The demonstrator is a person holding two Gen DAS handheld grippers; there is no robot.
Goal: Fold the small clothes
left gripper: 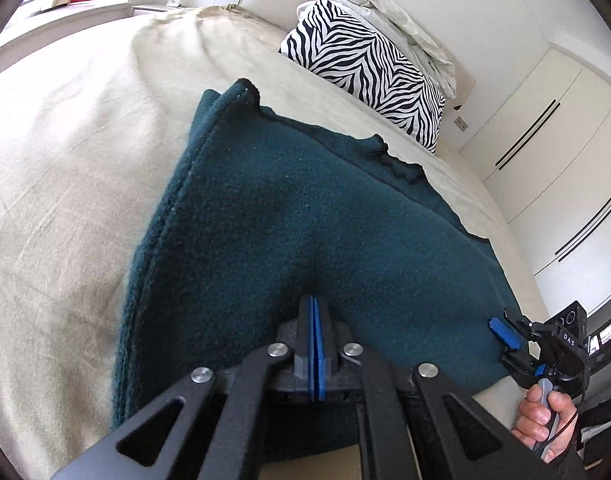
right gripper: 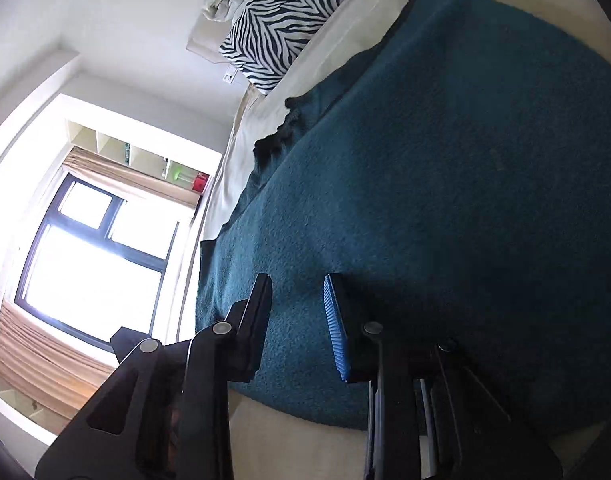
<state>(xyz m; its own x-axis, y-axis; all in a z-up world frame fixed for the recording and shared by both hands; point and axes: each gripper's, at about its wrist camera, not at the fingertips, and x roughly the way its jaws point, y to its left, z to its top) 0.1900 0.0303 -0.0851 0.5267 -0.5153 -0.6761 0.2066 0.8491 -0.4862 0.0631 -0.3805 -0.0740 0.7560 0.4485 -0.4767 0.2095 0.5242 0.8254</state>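
Note:
A dark teal knit sweater (left gripper: pixel 297 216) lies folded on the beige bed sheet (left gripper: pixel 65 184); it also fills the right wrist view (right gripper: pixel 445 184). My left gripper (left gripper: pixel 313 304) is shut, its blue pads pressed together over the sweater's near edge; I cannot tell whether cloth is pinched between them. My right gripper (right gripper: pixel 297 292) is open and hovers just over the sweater's near corner, jaws apart with nothing between them. It also shows in the left wrist view (left gripper: pixel 509 340), at the sweater's right edge, held by a hand.
A zebra-striped pillow (left gripper: pixel 365 68) and a crumpled pale duvet (left gripper: pixel 401 28) lie at the head of the bed. White wardrobe doors (left gripper: pixel 545 152) stand to the right. A bright window (right gripper: pixel 93 256) with curtains is beside the bed.

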